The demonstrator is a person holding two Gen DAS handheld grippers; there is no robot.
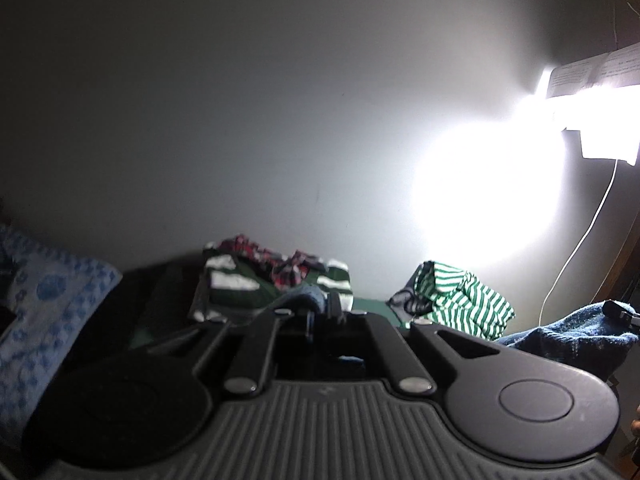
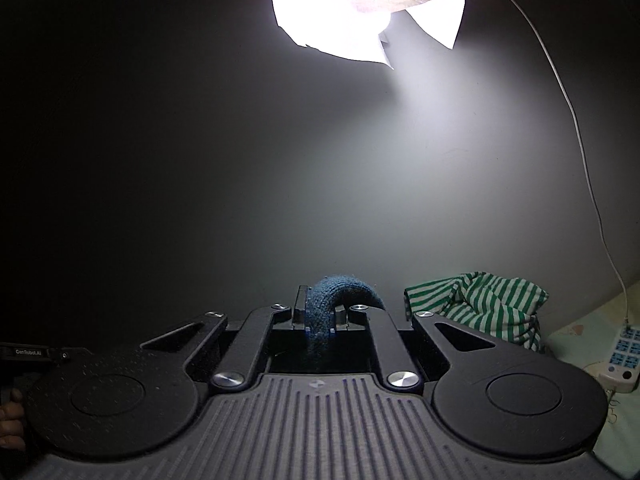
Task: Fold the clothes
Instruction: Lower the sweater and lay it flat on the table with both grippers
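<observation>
A dim bedroom in a home is shown. Loose clothes (image 1: 276, 276) are heaped on a bed against a plain wall (image 1: 240, 100), beside a blue floral pillow (image 1: 44, 300). A paper-shaded lamp (image 2: 360, 4) and a power strip (image 2: 624, 354) are seen.

We see a bed (image 1: 368, 305) with a green cover against the wall. On it, at 12 o'clock, lies a heap of dark green, white-striped and red plaid clothes (image 1: 276, 284). At 2 o'clock sits a crumpled green-and-white striped garment (image 1: 464, 300). At 9 o'clock rests a blue floral pillow (image 1: 44, 312). A white power strip (image 2: 622, 356) lies at 3 o'clock.
</observation>
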